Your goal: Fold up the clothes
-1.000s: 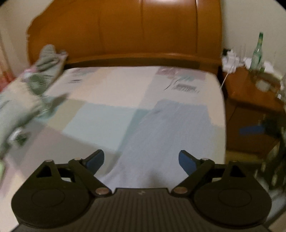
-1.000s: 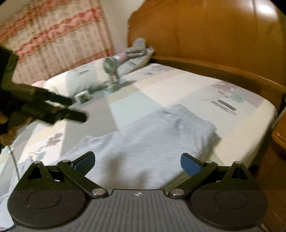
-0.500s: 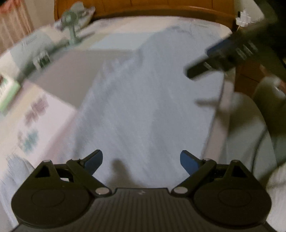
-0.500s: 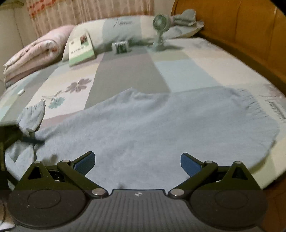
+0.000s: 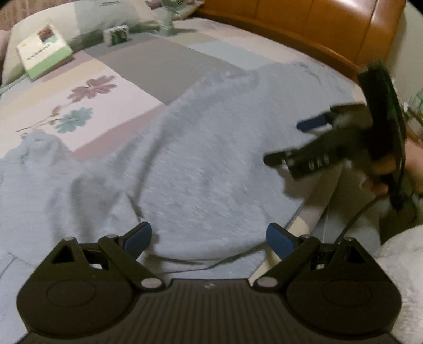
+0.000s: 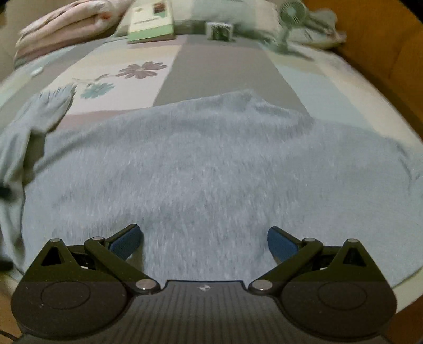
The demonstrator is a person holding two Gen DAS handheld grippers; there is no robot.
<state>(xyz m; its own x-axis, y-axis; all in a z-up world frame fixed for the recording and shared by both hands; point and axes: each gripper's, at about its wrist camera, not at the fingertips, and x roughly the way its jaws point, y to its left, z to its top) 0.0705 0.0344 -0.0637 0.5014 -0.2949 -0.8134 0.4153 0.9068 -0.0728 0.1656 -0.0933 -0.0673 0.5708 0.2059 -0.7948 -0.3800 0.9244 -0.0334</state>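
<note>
Our left fingers (image 5: 208, 235) stand wide apart with nothing between them, hovering just over the near hem of the pale blue fuzzy knit sweater (image 5: 201, 164). Our right fingers (image 6: 203, 238) are spread just as wide and hold nothing either, poised over the same hem further along. In the left wrist view the right gripper (image 5: 317, 148) shows blurred above the sweater's edge nearest the orange wooden headboard (image 5: 304, 29).

The sweater lies spread flat on the patchwork bed cover with a flower print (image 6: 137, 71), body open, its long axis running across both views. One sleeve (image 6: 39, 116) trails off the end of the sweater away from the headboard, and that sleeve lies nearer our left hand; the headboard end is nearer our right. Beyond the sweater's far edge sit a green and white book (image 6: 150, 23) and a small green desk fan (image 6: 288, 18).

We judge the garment is laid out rather than folded; any fold would likely bring an end across its long axis.
</note>
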